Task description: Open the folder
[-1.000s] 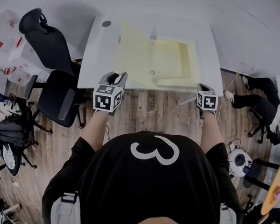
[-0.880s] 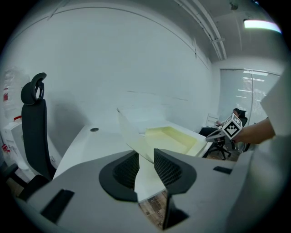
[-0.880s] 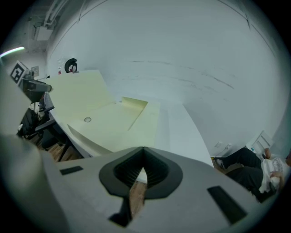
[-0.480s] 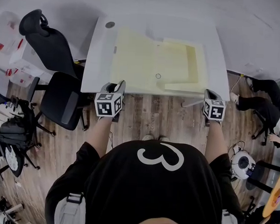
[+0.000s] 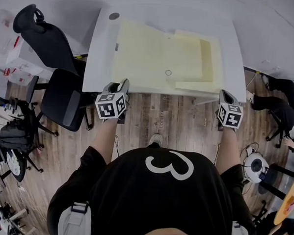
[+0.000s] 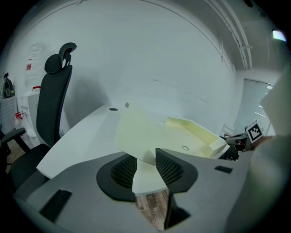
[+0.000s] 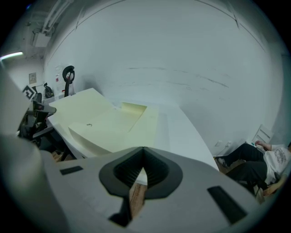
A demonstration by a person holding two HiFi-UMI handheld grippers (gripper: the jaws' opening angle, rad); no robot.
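At far left, a black office chair (image 5: pixel 56 70), just beside a white table (image 5: pixel 101 63). On the table, lying open and flat, a pale yellow folder (image 5: pixel 150 56), pocket on its right half. At the table's near edge, left gripper (image 5: pixel 122 83): released, jaws just now spreading, the folder's near left corner at their tips but unpinched. Further right, right gripper (image 5: pixel 227 94): clenched, tips meeting, at the near edge by the table's right corner.
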